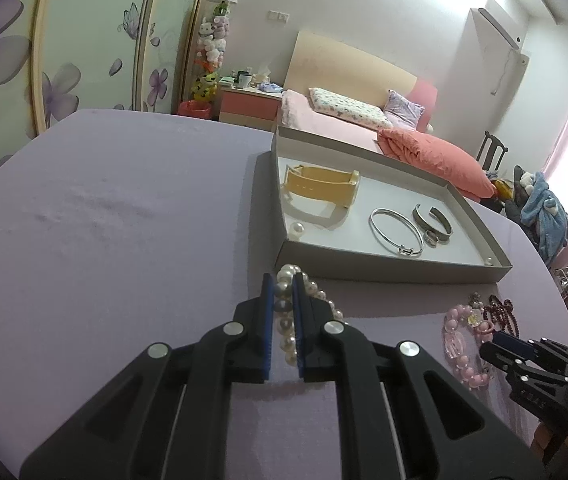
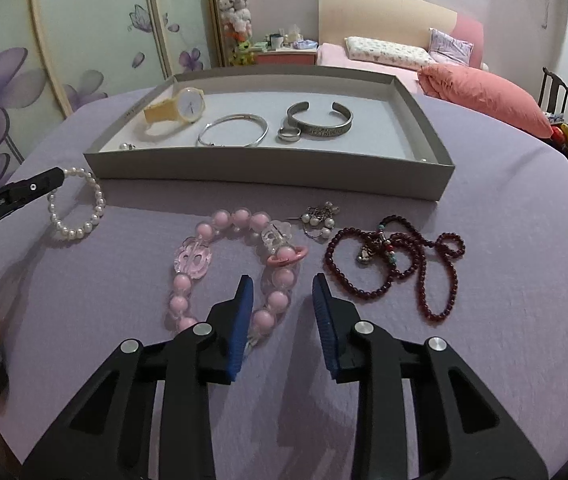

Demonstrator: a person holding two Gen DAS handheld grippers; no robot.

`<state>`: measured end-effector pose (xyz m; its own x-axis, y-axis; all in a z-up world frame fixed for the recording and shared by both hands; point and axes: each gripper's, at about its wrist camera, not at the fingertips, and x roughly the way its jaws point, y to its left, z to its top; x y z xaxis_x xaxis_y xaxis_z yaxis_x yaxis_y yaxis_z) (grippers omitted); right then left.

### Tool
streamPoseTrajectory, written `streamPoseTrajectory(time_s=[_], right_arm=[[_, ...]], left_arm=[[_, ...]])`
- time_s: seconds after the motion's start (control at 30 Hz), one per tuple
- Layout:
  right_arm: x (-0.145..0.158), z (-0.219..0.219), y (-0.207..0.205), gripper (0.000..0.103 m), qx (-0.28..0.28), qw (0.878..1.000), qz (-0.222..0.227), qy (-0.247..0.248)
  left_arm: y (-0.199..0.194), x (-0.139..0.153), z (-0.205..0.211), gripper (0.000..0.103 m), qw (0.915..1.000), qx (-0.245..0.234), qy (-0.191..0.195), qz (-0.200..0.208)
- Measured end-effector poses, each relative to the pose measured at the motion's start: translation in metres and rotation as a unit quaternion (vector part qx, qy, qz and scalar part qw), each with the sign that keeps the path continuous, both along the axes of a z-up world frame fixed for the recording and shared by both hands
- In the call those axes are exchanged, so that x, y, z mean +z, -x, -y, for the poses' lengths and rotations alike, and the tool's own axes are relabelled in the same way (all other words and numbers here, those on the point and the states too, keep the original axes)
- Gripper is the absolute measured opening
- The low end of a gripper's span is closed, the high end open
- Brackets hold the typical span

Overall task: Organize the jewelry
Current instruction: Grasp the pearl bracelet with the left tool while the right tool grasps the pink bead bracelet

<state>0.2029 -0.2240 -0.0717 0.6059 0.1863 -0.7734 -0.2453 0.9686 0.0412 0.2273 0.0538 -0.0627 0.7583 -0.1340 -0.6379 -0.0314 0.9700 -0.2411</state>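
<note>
A grey tray (image 2: pixel 268 172) on the purple cloth holds a yellow watch (image 2: pixel 176 110), a thin silver bangle (image 2: pixel 232 131), a silver cuff (image 2: pixel 319 120), a ring (image 2: pixel 288 133) and a pearl earring (image 2: pixel 127 146). My left gripper (image 1: pixel 282 280) is shut on the white pearl bracelet (image 1: pixel 287 312), which lies in front of the tray; it also shows in the right wrist view (image 2: pixel 78 204). My right gripper (image 2: pixel 282 282) is open and empty, over the near side of the pink bead bracelet (image 2: pixel 236 268). A dark red bead necklace (image 2: pixel 395 264) and pearl earrings (image 2: pixel 319 218) lie to the right.
The round table (image 1: pixel 104 220) carries a purple cloth. In the left wrist view the tray (image 1: pixel 387 266) stands to the right of centre. A bed with pink pillows (image 1: pixel 431 156) lies behind, wardrobe doors on the left, a chair at the far right.
</note>
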Motion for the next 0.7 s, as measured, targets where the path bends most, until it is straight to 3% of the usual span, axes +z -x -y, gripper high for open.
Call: streamPoseTrajectory(time_s=[0.5, 0.6, 0.7], right_arm=[[0.002, -0.003, -0.020, 0.032, 0.004, 1.000, 0.001, 0.007], [0.001, -0.004, -0.021, 0.023, 0.005, 1.000, 0.003, 0.007], [0.002, -0.001, -0.019, 0.023, 0.005, 1.000, 0.003, 0.002]], left_arm=[[0.000, -0.001, 0.000, 0.010, 1.0000, -0.003, 0.003, -0.003], [0.001, -0.001, -0.001, 0.010, 1.0000, -0.003, 0.004, -0.004], [0.001, -0.001, 0.000, 0.010, 1.0000, -0.004, 0.005, -0.004]])
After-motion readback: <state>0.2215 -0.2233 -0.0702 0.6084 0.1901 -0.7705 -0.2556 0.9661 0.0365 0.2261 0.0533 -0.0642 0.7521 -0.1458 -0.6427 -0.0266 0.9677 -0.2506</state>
